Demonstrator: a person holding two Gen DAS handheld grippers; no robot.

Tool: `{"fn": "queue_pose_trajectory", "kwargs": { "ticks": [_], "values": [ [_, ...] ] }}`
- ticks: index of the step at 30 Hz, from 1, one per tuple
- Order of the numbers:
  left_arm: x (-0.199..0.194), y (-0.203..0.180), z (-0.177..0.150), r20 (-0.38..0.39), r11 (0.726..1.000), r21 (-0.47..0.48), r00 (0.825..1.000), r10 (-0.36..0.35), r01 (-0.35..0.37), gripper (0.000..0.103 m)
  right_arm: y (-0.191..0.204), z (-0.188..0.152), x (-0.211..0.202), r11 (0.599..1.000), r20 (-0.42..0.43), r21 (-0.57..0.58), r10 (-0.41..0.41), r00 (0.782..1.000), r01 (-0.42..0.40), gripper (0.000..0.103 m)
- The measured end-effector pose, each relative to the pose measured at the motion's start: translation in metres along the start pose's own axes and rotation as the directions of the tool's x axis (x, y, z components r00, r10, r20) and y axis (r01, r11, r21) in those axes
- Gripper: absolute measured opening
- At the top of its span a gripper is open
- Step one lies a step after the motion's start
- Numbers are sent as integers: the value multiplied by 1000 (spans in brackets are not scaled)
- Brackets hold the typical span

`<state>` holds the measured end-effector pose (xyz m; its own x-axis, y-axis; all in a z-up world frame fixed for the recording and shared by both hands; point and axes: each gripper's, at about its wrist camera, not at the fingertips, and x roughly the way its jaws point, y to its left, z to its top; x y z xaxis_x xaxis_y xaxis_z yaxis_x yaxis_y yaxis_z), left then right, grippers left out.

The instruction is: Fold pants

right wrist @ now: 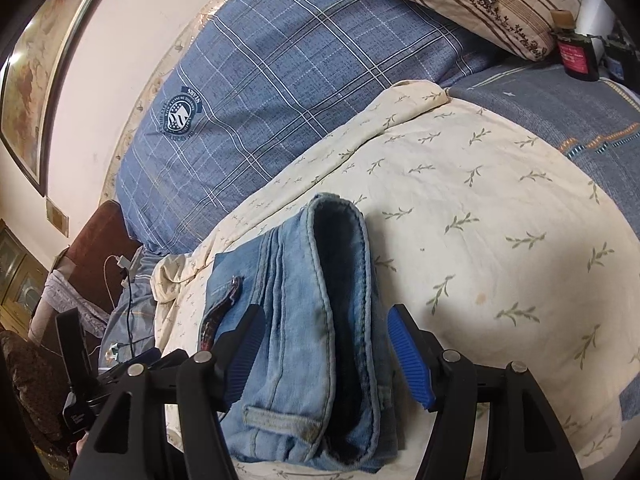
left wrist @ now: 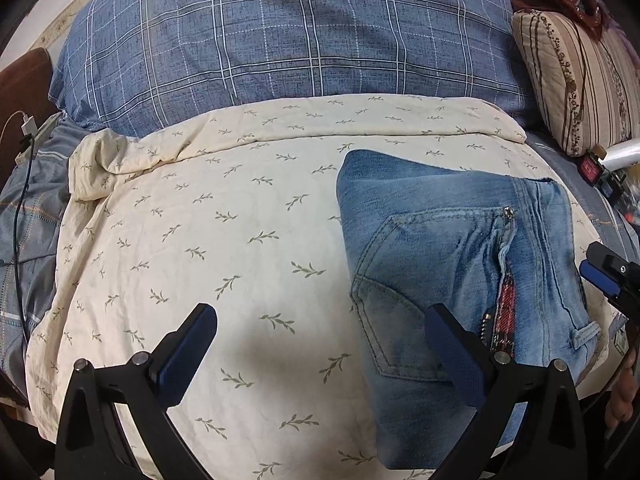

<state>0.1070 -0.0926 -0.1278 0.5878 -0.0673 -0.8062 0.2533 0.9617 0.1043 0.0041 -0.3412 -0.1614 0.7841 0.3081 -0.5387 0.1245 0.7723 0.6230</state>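
Light blue jeans lie folded into a compact stack on a cream leaf-print blanket, back pocket and open zipper facing up. My left gripper is open, hovering at the stack's left edge; its right finger is over the denim. In the right wrist view the jeans show their waistband opening. My right gripper is open, its fingers straddling the waistband end without clamping it. The right gripper also shows at the left wrist view's right edge.
A blue plaid duvet is piled behind the blanket. A striped beige pillow lies at the back right, with a red-labelled bottle beside it. A charger and cable lie at the left. A framed picture hangs on the wall.
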Motion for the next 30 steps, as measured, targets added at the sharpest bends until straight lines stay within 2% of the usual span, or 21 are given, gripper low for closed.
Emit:
{"fn": "queue_pose_trajectory", "kwargs": {
  "ticks": [16, 30],
  "values": [
    [10, -16, 10, -33, 998, -25, 998, -55, 54, 103, 0, 11, 6, 1000, 5, -4, 6, 1000, -6, 69],
    [17, -16, 12, -84, 994, -72, 992, -89, 83, 103, 3, 7, 11, 999, -36, -24, 27, 999, -28, 69]
  ]
}}
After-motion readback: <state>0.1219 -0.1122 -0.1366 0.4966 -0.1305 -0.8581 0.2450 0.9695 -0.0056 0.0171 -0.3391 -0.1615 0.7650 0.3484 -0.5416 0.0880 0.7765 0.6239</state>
